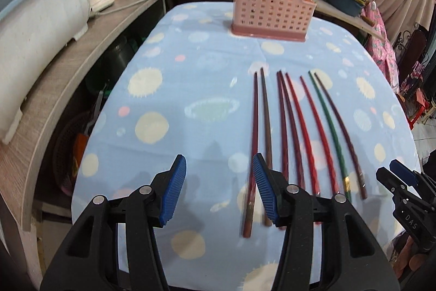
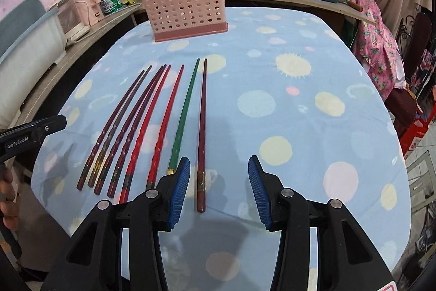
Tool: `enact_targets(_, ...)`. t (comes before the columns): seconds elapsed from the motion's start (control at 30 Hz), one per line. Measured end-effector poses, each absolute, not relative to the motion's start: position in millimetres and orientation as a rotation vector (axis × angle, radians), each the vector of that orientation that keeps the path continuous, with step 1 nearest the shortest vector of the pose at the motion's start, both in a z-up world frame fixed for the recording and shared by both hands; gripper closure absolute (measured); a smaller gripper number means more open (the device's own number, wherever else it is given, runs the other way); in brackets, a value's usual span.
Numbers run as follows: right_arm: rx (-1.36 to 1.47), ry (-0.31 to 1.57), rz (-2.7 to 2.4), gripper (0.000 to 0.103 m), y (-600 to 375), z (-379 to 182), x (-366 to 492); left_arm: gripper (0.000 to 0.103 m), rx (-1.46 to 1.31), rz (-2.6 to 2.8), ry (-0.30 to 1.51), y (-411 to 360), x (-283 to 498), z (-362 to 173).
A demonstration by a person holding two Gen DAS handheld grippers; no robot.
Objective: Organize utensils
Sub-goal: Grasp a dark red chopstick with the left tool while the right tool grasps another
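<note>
Eight long, thin lacquered chopsticks (image 2: 152,124) lie side by side on the surface, a table under a pale blue cloth printed with suns and planets (image 2: 299,105). They are mostly dark red and bright red, with one green chopstick (image 2: 185,111) and, at the right end of the row, a dark brown-red chopstick (image 2: 202,132). Their thick ends point toward the cameras and their tips toward the far edge.

They look light, stiff and glossy, so probably slippery in a pinch and apt to roll or pivot if taken near one end. A hold on the thicker, square-looking handle part, a little in from the end, seems safest. The left ones lie close together, some touching, so singling one out looks harder there than at the right end.

The left tool (image 1: 219,187) hangs above the near ends of the row with its jaws spread and nothing between its blue ribbed pads. The right tool (image 2: 216,190) is likewise spread and empty, the brown-red chopstick's end showing in its gap.

Well beyond the tips stands a pink perforated plastic utensil holder (image 2: 185,8), upright, with bare cloth between it and the row. Nothing blocks that way. Pots, bottles and a pink appliance crowd the wooden counter (image 1: 62,67) behind and to the left.
</note>
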State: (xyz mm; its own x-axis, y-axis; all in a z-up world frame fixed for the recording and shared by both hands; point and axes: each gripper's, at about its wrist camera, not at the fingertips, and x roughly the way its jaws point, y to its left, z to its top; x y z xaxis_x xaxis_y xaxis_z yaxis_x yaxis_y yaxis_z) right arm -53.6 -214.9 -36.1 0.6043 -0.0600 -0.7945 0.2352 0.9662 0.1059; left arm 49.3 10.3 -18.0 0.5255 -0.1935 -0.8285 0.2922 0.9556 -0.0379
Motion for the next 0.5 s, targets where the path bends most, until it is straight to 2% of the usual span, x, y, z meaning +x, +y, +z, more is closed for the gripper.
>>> enact_targets(0.23, 0.203, 0.932, -0.173, 0.06, -209, -50, -57, 0.054, 0.119, -0.3, 1.02, 14, 37, -36)
enact_targets(0.3, 0.204, 0.934, -0.172, 0.061, -209, -51, -58, 0.053, 0.12, -0.303, 1.028, 14, 34, -39)
enact_targets(0.37, 0.203, 0.936, -0.171, 0.062, -208, -52, -57, 0.045, 0.127, -0.306, 1.031, 12, 31, -41)
enact_targets(0.5, 0.2, 0.941, -0.164, 0.067, -205, -54, -57, 0.044, 0.154, -0.31, 1.034, 8, 25, -46)
